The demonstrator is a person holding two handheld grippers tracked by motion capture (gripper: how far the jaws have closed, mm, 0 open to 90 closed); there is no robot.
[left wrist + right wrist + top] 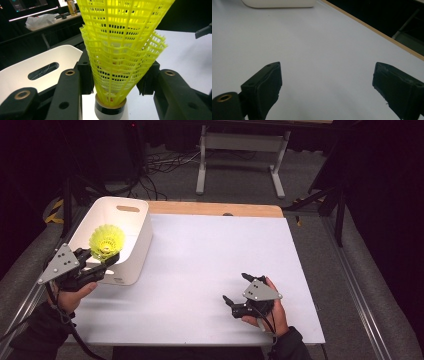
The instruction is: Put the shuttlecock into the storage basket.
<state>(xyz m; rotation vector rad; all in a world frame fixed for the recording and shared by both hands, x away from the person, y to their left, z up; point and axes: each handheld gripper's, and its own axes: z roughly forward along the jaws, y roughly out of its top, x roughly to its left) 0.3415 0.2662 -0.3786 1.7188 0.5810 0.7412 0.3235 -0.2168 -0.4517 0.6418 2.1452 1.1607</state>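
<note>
1. Step in hand: I carry a yellow plastic shuttlecock (106,240) in the left gripper (102,261) at the near edge of the white bin (131,251). I judge this as the transfer phase of placing the shuttlecock in the bin.
2. Left fingers (85,72): they clamp the lower skirt of the shuttlecock (120,50) from both sides, just above its dark-banded cork base. In the left gripper view the skirt looks doubled, so a second shuttlecock may be nested inside; I cannot tell for certain.
3. Position of the load: the shuttlecock hangs above the bin's near rim, skirt pointing toward the bin's interior, clear of the white table (210,265).
4. Right gripper (238,289): it rests low over the table, well apart from the bin. Its fingers (265,85) stand wide with nothing between them.
5. Next move, as I judge it: advance the left gripper until the shuttlecock is fully inside the bin walls, then spread the fingers.
6. Caution: releasing too early may land the shuttlecock on the rim and let it tumble onto the table.
</note>
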